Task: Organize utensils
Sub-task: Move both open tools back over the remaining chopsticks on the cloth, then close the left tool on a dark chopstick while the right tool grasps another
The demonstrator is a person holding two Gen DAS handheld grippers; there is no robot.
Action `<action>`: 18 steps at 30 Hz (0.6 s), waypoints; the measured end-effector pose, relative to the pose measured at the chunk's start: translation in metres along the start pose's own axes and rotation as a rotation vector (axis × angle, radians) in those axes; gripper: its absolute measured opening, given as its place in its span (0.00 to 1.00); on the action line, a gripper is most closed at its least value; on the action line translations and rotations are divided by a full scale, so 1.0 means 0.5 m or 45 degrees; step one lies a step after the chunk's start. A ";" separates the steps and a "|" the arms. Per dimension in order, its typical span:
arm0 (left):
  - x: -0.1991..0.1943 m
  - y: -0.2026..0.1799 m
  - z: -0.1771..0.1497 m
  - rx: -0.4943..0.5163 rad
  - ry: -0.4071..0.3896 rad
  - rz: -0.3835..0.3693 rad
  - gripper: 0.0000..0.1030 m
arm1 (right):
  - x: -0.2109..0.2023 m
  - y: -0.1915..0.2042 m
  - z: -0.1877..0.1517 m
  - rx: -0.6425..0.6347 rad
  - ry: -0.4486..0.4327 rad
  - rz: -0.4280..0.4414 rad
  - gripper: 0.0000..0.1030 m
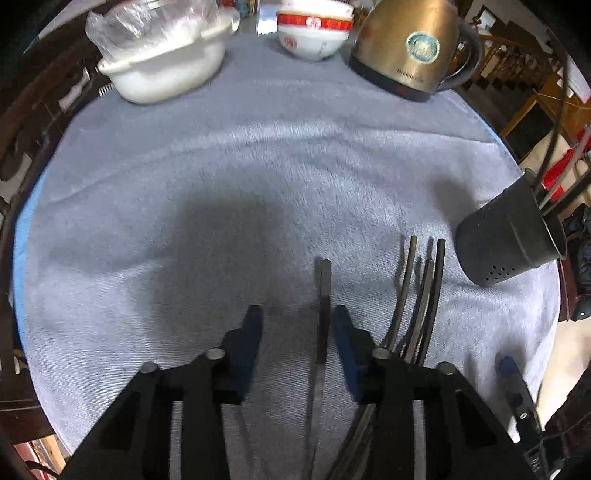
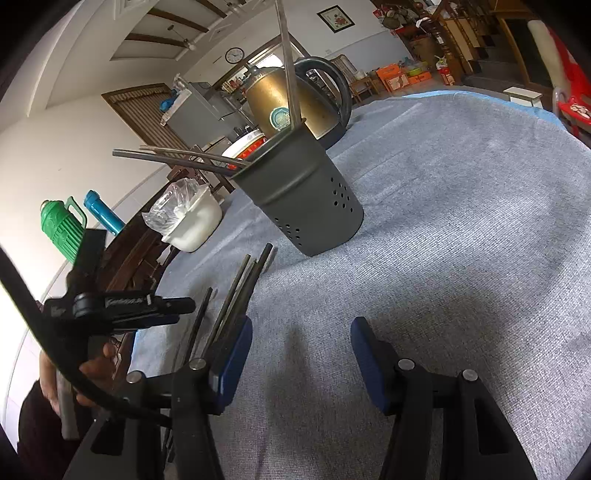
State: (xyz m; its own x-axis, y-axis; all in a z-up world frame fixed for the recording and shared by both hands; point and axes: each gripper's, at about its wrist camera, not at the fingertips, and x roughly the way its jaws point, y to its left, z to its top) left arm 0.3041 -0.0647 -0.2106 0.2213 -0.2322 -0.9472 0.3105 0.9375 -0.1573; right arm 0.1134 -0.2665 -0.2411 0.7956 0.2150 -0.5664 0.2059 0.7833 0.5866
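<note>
Several dark chopsticks lie on the grey-blue tablecloth. In the left wrist view one single chopstick lies between my open left gripper's blue pads, close to the right pad; three more chopsticks lie just right of it. A dark perforated utensil holder stands at the right with chopsticks in it. In the right wrist view the holder stands ahead, several chopsticks leaning out of it. The loose chopsticks lie left of my open, empty right gripper. The left gripper shows at far left.
A gold electric kettle, a red-and-white bowl and a white pot with a plastic bag stand along the table's far edge. The round table's edge curves at the left. Green and blue flasks stand beyond the table.
</note>
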 end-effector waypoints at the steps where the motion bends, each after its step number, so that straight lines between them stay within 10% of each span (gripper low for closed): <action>1: 0.004 -0.003 0.001 -0.006 0.020 -0.002 0.35 | 0.000 -0.001 0.000 0.003 0.001 0.000 0.58; 18: 0.012 0.019 -0.011 -0.096 0.027 -0.073 0.06 | 0.012 -0.002 0.005 0.020 0.034 -0.057 0.57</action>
State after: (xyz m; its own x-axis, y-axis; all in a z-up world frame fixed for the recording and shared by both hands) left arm 0.3034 -0.0560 -0.2192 0.1856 -0.2816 -0.9414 0.2511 0.9398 -0.2316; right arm 0.1195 -0.2674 -0.2436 0.7700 0.1955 -0.6073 0.2500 0.7833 0.5691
